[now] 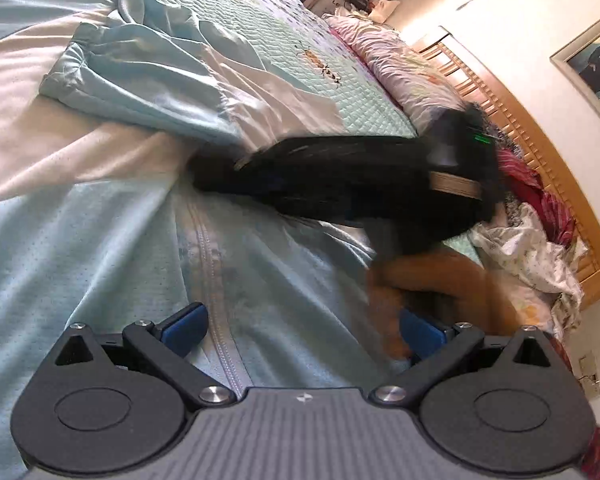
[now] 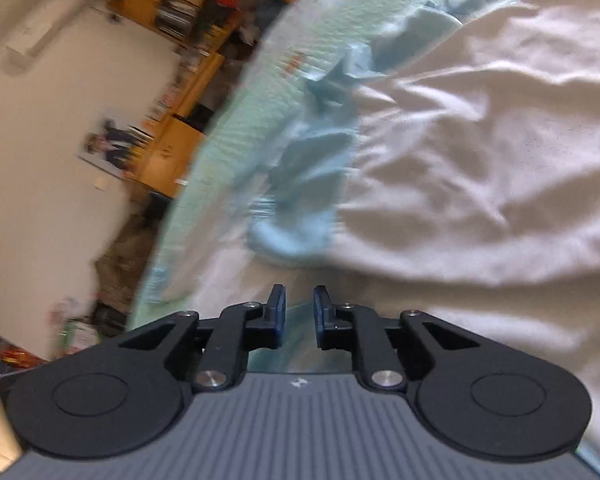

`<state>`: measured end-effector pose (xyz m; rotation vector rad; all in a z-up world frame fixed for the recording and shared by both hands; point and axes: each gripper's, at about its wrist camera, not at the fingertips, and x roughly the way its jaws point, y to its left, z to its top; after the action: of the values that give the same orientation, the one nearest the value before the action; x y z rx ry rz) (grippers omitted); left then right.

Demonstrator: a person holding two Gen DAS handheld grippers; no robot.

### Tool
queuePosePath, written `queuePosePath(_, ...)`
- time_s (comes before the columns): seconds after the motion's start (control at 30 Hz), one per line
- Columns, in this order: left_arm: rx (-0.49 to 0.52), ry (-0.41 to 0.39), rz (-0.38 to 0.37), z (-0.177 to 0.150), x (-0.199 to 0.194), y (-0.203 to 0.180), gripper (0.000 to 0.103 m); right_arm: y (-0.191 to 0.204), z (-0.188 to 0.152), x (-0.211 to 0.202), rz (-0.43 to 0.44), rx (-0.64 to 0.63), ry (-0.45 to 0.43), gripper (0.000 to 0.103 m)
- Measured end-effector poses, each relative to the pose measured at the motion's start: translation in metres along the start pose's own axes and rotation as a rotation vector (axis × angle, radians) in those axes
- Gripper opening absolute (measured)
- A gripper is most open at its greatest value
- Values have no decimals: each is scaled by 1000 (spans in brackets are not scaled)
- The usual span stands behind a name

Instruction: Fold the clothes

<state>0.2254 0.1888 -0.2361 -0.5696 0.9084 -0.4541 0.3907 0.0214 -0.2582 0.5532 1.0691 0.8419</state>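
1. The shirt (image 1: 100,240), pale blue and white, lies spread on the bed (image 1: 340,92) and fills the left and centre of the left view. It looks thin, light and limp, and likely to slide. The stitched seam (image 1: 216,264) or a cuff would probably give the firmest hold.
2. The left gripper (image 1: 304,330), bottom centre, is spread wide above that seam with nothing between the jaws.
3. The right gripper (image 1: 204,178), blurred at centre right, has its tip on the shirt, where creases gather. In its own view the jaws (image 2: 300,312) are drawn nearly together with blue cloth in the slit, apparently pinching it.
4. Only the left view shows the headboard (image 1: 540,168). Only the right view shows the shelves (image 2: 188,4), upper left.
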Motion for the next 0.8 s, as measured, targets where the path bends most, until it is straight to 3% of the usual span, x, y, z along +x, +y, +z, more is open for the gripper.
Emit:
queuePosePath(0.1, 8, 5, 8, 0, 0, -3, 102, -4, 2, 1, 11, 40, 2, 2)
queuePosePath(0.17, -4, -4, -4, -1, 2, 2, 102, 3, 1, -7, 22, 15, -5, 16)
queuePosePath(0.23, -26, -15, -13, 2, 3, 8, 102, 1, -1, -5, 24, 26, -9, 22)
queuePosePath(0.27, -36, -16, -15, 3, 3, 8, 102, -1, -2, -2, 13, 26, -3, 2)
queuePosePath(0.3, -41, -18, -18, 3, 2, 8, 102, -3, -2, 2, -2, 32, 6, 0)
queuePosePath(0.37, -46, -21, -26, 3, -1, 10, 102, -1, -1, 0, 1, 47, 1, 7)
queuePosePath(0.43, -72, -32, -37, 3, -3, 13, 102, 8, -4, -7, 10, 33, -12, 24)
queuePosePath(0.47, -87, -39, -40, 2, -5, 13, 102, 12, -8, -13, 30, 33, -28, 27)
queuePosePath(0.63, -35, -44, -15, -3, -27, -6, 102, 14, -12, -27, 235, 156, -128, 31)
queuePosePath(0.73, -17, -41, 20, -10, -40, -6, 102, 8, -2, -22, 265, 245, -171, 33)
queuePosePath(0.8, -34, -40, 55, -14, -46, 3, 102, 3, 3, -18, 207, 266, -180, 35)
